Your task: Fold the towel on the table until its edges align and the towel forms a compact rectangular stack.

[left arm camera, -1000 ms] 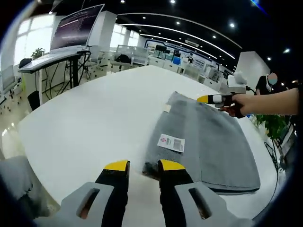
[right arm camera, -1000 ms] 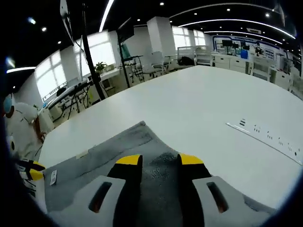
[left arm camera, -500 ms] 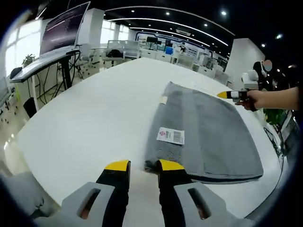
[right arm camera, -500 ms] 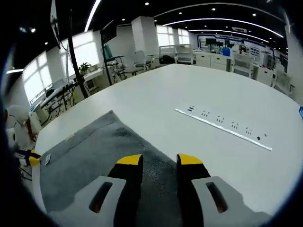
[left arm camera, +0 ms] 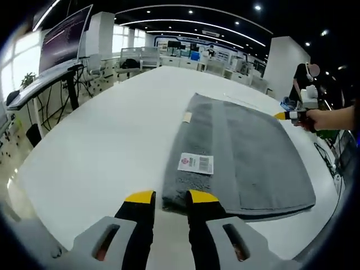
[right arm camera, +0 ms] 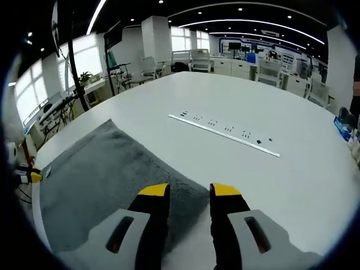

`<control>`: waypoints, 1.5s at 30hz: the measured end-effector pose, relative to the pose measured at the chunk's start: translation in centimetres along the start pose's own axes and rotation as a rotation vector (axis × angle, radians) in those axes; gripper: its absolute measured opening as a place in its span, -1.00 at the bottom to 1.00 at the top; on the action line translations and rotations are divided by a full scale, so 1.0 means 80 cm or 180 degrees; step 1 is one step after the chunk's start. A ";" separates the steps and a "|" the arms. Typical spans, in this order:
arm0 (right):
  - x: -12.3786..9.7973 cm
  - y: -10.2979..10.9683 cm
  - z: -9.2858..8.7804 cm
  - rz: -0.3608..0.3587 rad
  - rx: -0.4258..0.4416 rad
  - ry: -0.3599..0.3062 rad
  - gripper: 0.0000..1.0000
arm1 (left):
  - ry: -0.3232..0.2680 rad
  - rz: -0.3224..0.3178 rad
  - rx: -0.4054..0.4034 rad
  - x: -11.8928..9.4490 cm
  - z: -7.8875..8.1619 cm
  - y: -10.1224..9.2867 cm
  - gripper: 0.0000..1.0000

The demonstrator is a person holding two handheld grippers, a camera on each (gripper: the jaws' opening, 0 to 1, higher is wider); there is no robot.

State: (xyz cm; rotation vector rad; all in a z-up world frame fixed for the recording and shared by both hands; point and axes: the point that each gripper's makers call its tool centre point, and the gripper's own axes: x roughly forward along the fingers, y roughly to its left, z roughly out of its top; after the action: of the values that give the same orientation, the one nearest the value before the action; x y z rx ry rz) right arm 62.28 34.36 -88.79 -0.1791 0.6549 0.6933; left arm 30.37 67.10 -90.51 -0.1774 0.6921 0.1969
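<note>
A grey towel (left arm camera: 247, 157) lies folded flat on the white table (left arm camera: 107, 140), with a white label (left arm camera: 196, 163) on its near left part. My left gripper (left arm camera: 170, 198) is open at the towel's near corner, whose edge lies between the fingertips. In the right gripper view the towel (right arm camera: 107, 180) spreads to the left. My right gripper (right arm camera: 188, 192) is open over its edge, with nothing pinched. A hand holds the right gripper (left arm camera: 289, 115) at the towel's far right side. The left gripper's yellow tip (right arm camera: 31, 176) sits at the towel's far edge.
A long white strip (right arm camera: 225, 132) with small marks lies on the table beyond the towel. A person (left arm camera: 309, 70) stands past the table's right end. Desks, chairs and a monitor (left arm camera: 62, 39) stand off to the left.
The towel's raised fold under my right gripper has gone down flat. That gripper has drawn back to the towel's edge. My left gripper stays at the near corner; its view has tilted.
</note>
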 end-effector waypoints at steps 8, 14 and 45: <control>-0.002 -0.010 -0.028 -0.0081 0.0110 0.0151 -0.52 | 0.0015 0.0084 -0.0060 -0.005 -0.009 0.007 -0.57; 0.008 -0.012 -0.041 -0.0087 0.0045 0.0274 -0.61 | 0.0043 0.0060 0.0070 -0.001 -0.010 -0.001 -0.68; -0.059 -0.118 -0.083 -0.0203 -0.0011 0.0296 -0.97 | 0.0798 -0.0975 0.1469 -0.022 -0.060 -0.165 -0.84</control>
State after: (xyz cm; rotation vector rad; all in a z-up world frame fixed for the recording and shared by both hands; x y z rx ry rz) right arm 62.36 22.22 -91.66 -0.2356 0.7341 0.6275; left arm 29.25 53.01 -91.74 0.1379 0.9300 -0.2838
